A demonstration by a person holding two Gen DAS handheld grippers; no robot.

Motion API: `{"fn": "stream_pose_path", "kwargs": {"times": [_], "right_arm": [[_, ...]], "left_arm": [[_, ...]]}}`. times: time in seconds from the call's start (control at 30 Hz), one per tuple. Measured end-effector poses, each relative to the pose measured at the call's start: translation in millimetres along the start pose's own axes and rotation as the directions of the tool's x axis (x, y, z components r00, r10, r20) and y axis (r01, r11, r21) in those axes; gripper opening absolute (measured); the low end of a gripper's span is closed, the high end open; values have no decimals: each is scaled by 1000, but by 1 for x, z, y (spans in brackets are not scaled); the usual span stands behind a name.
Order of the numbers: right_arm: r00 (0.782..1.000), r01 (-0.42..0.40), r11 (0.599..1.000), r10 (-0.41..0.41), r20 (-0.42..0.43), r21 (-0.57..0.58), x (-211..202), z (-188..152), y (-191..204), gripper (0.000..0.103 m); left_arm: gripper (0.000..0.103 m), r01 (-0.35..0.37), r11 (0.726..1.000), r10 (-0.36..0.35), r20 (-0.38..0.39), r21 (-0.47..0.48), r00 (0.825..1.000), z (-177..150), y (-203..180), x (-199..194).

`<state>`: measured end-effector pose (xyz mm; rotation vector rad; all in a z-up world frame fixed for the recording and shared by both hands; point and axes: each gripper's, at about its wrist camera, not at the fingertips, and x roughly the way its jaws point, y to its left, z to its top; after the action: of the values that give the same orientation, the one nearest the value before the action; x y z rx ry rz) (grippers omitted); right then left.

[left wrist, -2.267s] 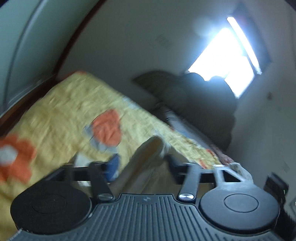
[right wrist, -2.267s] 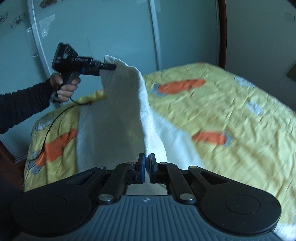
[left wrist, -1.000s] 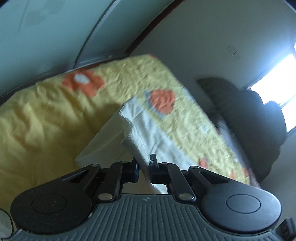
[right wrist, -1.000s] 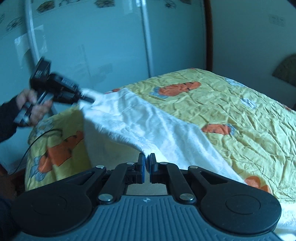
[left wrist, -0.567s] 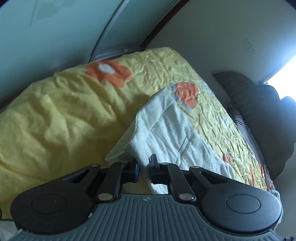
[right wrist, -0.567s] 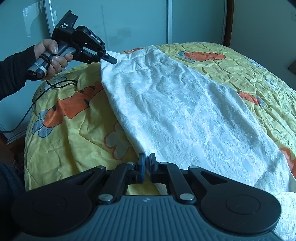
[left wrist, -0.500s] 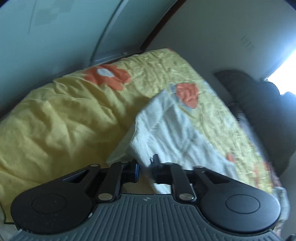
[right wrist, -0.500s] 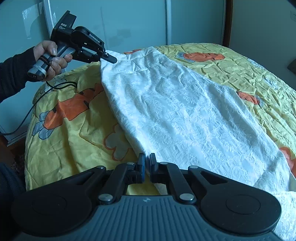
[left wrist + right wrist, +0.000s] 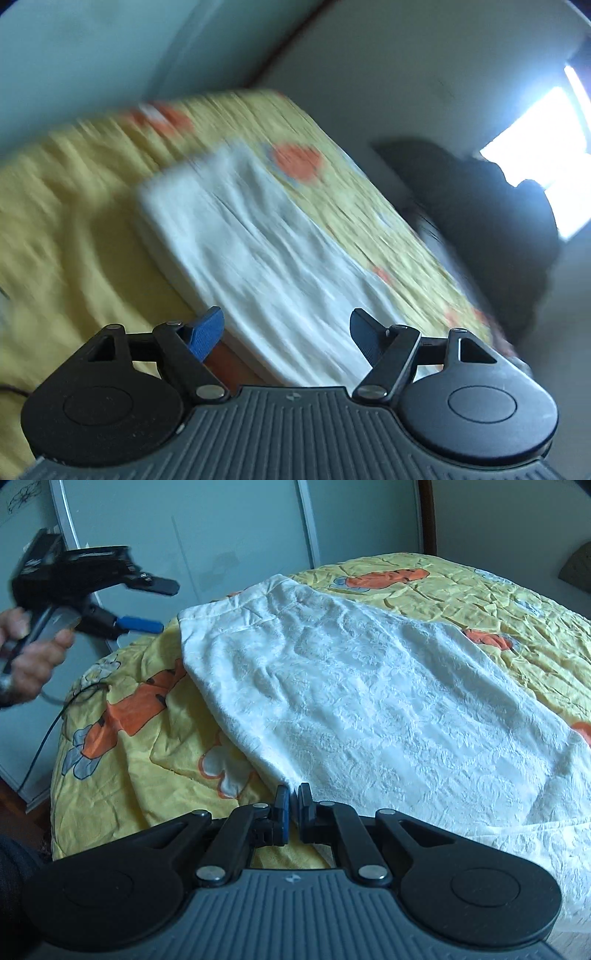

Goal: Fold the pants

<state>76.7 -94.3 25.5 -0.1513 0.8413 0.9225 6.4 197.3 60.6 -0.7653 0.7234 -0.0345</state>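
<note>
While right gripper (image 9: pixel 294 794) pinches pants (image 9: pixel 369 701) edge, left gripper (image 9: pixel 286 326) fingers just spread, empty.

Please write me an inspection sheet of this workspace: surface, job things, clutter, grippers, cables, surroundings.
Surface: bed with yellow quilt with orange flower prints, wrinkled.
Job's things: white textured fabric pants, spread flat on the quilt.
Clutter: nothing seen.
Grippers: left gripper, held in a hand, jaws have just been opening, apart and clear of the pants, nothing between them; right gripper shut on the pants' near corner.
Cables: thin black cable hanging below the left gripper across the quilt's edge.
Surroundings: pale blue sliding doors; bright window; dark pile beneath it, unclear.
</note>
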Motion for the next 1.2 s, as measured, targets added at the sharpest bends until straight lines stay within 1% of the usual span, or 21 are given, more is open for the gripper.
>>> {"fn": "stream_pose_path", "kwargs": {"times": [0.03,0.07,0.13,0.17,0.3,0.4,0.47,0.53,0.6,0.67,0.7,0.73,0.77,0.8,0.83,0.9,0.93,1.0,1.07,1.17,1.2], "right_arm": [[1000,-1,1000,1,7,9,-1,0,0,4],[1000,-2,1000,2,14,16,-2,-1,-1,4],[1000,-4,1000,4,29,28,-5,0,-1,4],[999,-4,1000,3,36,27,-8,0,0,4],[998,4,1000,-6,57,23,-13,3,2,4],[997,7,999,-9,75,31,-16,5,1,4],[996,9,999,-12,84,38,-18,5,0,4],[996,12,999,-15,88,42,-19,5,0,4],[996,11,999,-15,88,42,-19,6,-1,4],[996,13,999,-16,86,42,-18,7,0,4],[996,13,999,-17,83,41,-17,6,0,4],[997,16,999,-19,80,40,-17,6,0,4],[997,21,999,-24,80,37,-18,6,1,4],[996,24,999,-27,82,36,-19,6,2,4],[995,30,999,-33,93,34,-21,7,2,4],[993,36,999,-39,109,32,-26,8,3,4],[994,35,999,-39,107,35,-27,8,2,4],[998,27,999,-29,61,44,-19,4,-1,4],[1000,20,999,-21,21,51,-9,-3,-1,4],[999,16,996,-20,40,93,-13,-3,-2,4],[999,4,993,-10,54,114,-17,-2,-4,6]], "left_arm": [[76,54,998,-56,-59,-27,997,-12,-8,9],[76,92,994,-99,-108,-66,989,-22,-13,18],[76,146,978,-173,-183,-150,968,-38,-20,37],[76,159,970,-196,-206,-183,959,-42,-22,46],[76,171,946,-234,-218,-276,947,-43,-24,63],[76,150,944,-218,-213,-293,952,-39,-25,70],[76,114,948,-185,-224,-298,957,-39,-25,74],[76,106,952,-176,-230,-286,957,-41,-27,78],[76,113,952,-184,-241,-284,953,-43,-28,80],[75,93,960,-157,-231,-265,960,-42,-29,82],[69,70,964,-129,-221,-256,967,-40,-29,83],[54,50,967,-106,-213,-251,971,-38,-28,84],[44,30,969,-84,-209,-246,974,-36,-26,85],[30,7,972,-59,-213,-234,975,-34,-26,85],[26,-7,977,-40,-214,-212,976,-33,-27,85],[19,-9,984,-28,-202,-177,979,-33,-29,82],[19,-20,987,-13,-203,-160,979,-35,-30,83],[19,-57,989,25,-223,-139,975,-39,-26,88],[19,-57,989,27,-217,-137,976,-43,-20,89],[19,-58,995,39,-215,-82,976,-43,-26,84],[24,-55,997,42,-213,-59,976,-43,-28,85]]}}
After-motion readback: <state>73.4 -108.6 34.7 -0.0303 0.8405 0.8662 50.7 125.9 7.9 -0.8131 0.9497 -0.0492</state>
